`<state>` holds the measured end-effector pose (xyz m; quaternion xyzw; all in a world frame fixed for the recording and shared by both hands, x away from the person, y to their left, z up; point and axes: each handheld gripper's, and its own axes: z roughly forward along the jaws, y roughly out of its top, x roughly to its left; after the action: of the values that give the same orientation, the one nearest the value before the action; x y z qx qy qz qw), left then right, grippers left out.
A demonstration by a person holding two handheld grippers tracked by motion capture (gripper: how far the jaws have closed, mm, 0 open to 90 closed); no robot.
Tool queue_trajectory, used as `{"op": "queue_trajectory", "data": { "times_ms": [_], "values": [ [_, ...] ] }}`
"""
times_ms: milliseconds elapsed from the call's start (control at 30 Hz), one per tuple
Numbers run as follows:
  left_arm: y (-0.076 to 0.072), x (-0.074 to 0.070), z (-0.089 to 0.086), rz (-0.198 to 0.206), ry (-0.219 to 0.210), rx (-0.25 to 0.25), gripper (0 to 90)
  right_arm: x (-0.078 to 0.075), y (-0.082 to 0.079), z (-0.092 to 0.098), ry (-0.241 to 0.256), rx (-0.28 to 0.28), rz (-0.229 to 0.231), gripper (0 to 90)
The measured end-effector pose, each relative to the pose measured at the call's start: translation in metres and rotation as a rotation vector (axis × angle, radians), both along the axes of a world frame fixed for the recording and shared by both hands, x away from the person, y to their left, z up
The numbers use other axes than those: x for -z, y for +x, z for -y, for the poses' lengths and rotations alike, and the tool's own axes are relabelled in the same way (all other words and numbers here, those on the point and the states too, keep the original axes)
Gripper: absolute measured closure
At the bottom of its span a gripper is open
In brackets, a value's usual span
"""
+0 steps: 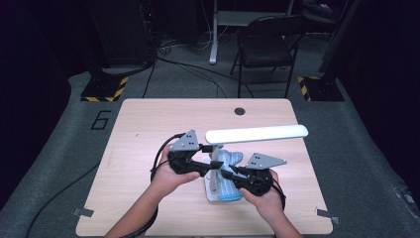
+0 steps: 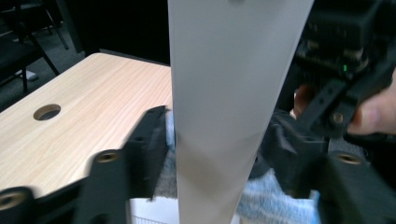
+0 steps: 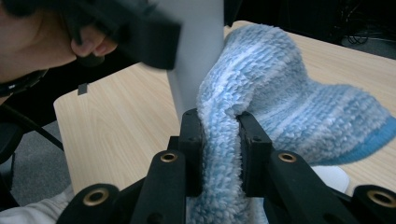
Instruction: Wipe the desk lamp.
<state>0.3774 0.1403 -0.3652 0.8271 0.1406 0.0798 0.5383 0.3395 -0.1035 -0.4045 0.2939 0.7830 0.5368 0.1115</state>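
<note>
A desk lamp stands at the table's near middle, with a white bar head (image 1: 257, 133), a grey stem (image 1: 214, 168) and a flat base (image 1: 212, 192). A fuzzy blue striped sock (image 1: 230, 186) lies over the base against the stem. My left gripper (image 1: 205, 167) is shut on the stem (image 2: 224, 116), its fingers (image 2: 149, 144) pressing from both sides. From the right, my right gripper (image 1: 229, 173) pinches a fold of the sock (image 3: 280, 93); its jaws (image 3: 220, 135) are shut on the fabric just beside the stem (image 3: 194, 70).
The wooden table (image 1: 148, 124) has a round cable hole (image 1: 239, 111) near its far edge. A black folding chair (image 1: 267, 47) stands behind the table. Two stands with yellow-black striped feet (image 1: 104, 89) (image 1: 319, 87) flank the far corners.
</note>
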Motion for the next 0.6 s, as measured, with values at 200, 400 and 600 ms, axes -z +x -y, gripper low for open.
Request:
{"op": "queue_trajectory", "data": {
  "times_ms": [200, 400, 600],
  "values": [
    [-0.001, 0.029, -0.014, -0.047, -0.019, 0.001, 38.5, -0.001, 0.001, 0.003, -0.01, 0.005, -0.009, 74.5],
    [-0.004, 0.052, -0.02, -0.061, 0.0, -0.019, 38.7, -0.002, 0.002, 0.005, -0.019, 0.013, 0.006, 74.4],
    [0.0, 0.081, -0.02, -0.09, 0.048, -0.017, 41.0, -0.009, -0.001, 0.006, 0.014, 0.012, 0.013, 74.2]
  ]
}}
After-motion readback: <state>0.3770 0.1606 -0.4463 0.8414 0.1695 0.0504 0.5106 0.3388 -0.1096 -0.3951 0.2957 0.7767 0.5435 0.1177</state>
